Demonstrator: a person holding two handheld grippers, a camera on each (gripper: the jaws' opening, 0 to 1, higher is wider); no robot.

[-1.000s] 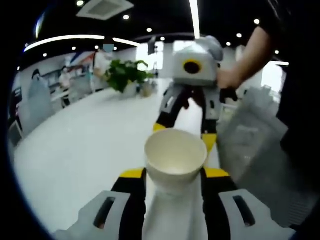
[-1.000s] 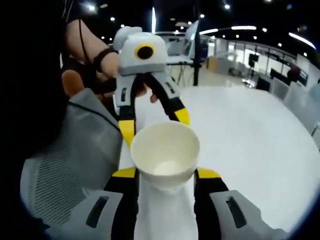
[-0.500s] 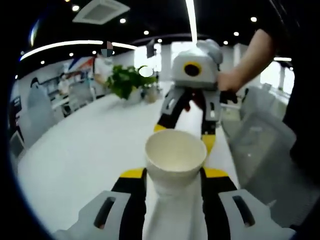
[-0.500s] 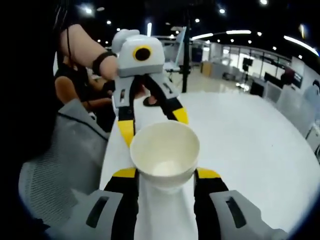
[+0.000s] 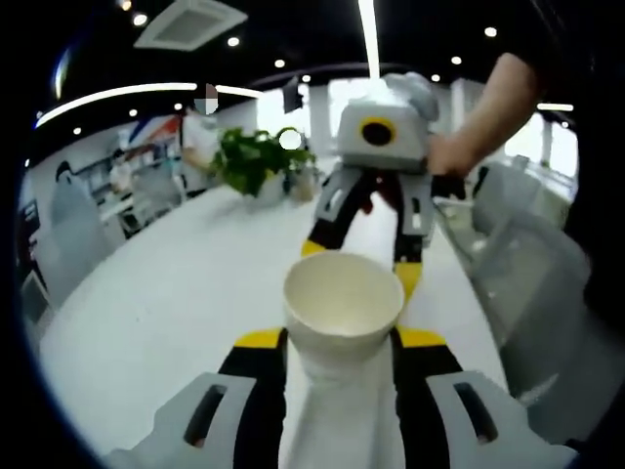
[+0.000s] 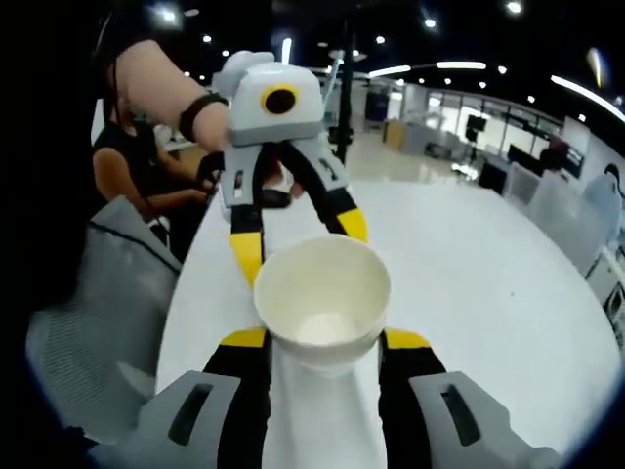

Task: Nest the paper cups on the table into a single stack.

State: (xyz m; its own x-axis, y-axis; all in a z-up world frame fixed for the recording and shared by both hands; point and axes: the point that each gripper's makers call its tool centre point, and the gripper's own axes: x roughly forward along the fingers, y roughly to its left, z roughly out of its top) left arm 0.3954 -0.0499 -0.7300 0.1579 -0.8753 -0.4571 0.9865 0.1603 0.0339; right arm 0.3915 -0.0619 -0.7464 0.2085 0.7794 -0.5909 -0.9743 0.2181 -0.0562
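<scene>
A white paper cup [image 5: 342, 303] sits mouth-up between the yellow-tipped jaws of my left gripper [image 5: 340, 339], which is shut on its lower body. In the right gripper view a white paper cup [image 6: 322, 298] is held the same way by my right gripper [image 6: 322, 339]. The two grippers face each other. The right gripper [image 5: 359, 262] reaches the far rim of the cup in the left gripper view, and the left gripper [image 6: 300, 244] does so in the right gripper view. I cannot tell whether this is one cup or two nested cups.
Below lies a wide white table [image 5: 166, 293] [image 6: 469, 274]. Grey mesh chairs [image 5: 532, 283] [image 6: 88, 293] stand along its edge. A potted plant [image 5: 256, 161] sits at the far end. A person [image 6: 127, 166] is seated beyond the chair. A hand [image 5: 459, 151] holds the right gripper.
Both views have swung, so more of the table and less of the chairs shows. The grippers and the cup keep the same pose relative to each other.
</scene>
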